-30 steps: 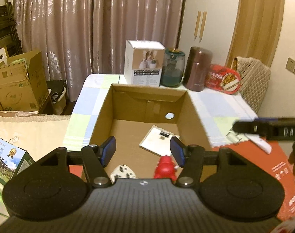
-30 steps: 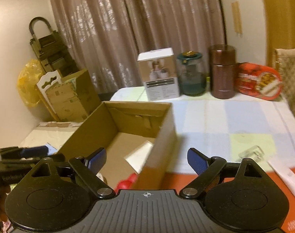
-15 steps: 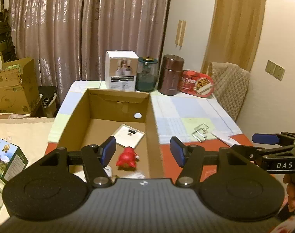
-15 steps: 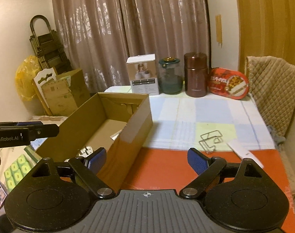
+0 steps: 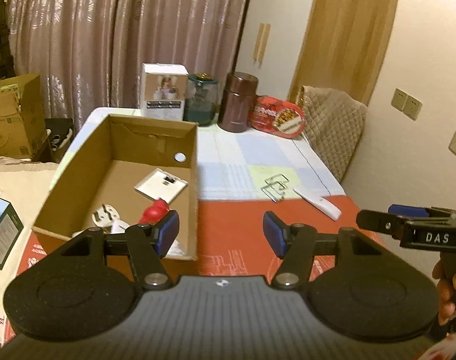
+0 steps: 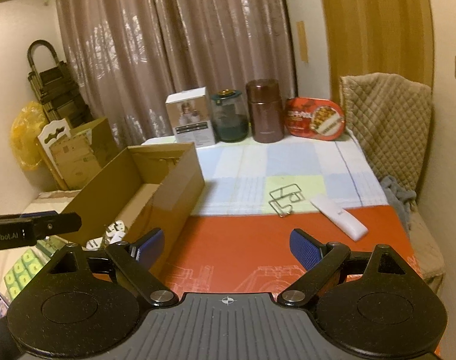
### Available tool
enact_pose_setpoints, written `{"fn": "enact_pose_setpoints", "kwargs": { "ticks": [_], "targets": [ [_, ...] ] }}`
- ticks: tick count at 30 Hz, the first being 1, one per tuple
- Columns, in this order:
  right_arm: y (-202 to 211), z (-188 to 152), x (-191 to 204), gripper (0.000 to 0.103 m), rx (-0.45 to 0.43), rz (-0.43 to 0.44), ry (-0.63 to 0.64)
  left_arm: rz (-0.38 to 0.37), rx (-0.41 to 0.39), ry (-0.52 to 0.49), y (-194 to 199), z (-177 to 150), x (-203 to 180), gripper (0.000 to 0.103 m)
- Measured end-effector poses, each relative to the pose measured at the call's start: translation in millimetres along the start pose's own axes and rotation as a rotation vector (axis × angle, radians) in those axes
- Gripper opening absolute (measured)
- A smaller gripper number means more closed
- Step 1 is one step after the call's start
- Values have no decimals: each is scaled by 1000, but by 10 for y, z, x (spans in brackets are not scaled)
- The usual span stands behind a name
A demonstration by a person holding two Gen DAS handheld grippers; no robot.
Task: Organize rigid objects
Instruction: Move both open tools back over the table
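While both grippers hang spread wide and empty, left gripper (image 5: 221, 234) low centre, right gripper (image 6: 227, 247) likewise, I see the box (image 5: 195, 162) at left already holding a plug (image 5: 105, 214), card (image 5: 161, 185) and red toy (image 5: 154, 211). Loose on the table (image 6: 228, 252) right of centre lie the wire rack (image 6: 285, 199) and white remote (image 6: 337, 216). My worry: the thin rack could slip or snag the cloth if I pinch off-centre.

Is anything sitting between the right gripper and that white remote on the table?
Nothing visible. The right gripper is open over bare red mat, and the white remote lies ahead to its right. The wire rack sits left of the remote, off that path.
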State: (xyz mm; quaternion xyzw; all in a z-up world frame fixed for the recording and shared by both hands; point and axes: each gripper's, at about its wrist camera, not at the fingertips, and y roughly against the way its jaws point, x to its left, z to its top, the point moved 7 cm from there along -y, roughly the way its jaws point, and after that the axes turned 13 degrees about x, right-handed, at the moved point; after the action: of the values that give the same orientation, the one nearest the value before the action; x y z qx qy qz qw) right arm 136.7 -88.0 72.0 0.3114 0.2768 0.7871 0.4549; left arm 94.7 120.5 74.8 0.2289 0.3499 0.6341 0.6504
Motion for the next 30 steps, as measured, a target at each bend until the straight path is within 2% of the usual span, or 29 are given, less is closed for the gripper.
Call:
{"fn": "enact_pose_setpoints", "kwargs": {
  "ticks": [11,18,24,30],
  "targets": [
    [265,-136,-246,88,-16,-50,-17,-36,15,-47,-63,-100,-336,57],
    [444,-218,-568,88,-36,-108,-53,-54,17,-86,-108,-94,-536,57],
    [387,-187,-801,88,-17,-127,-60,-57,36,-99,-218,-82,-646,58],
    [158,-83,-1008,88,6,-118,-66,-54,59,-107,-449,-4,-720,58]
  ]
}}
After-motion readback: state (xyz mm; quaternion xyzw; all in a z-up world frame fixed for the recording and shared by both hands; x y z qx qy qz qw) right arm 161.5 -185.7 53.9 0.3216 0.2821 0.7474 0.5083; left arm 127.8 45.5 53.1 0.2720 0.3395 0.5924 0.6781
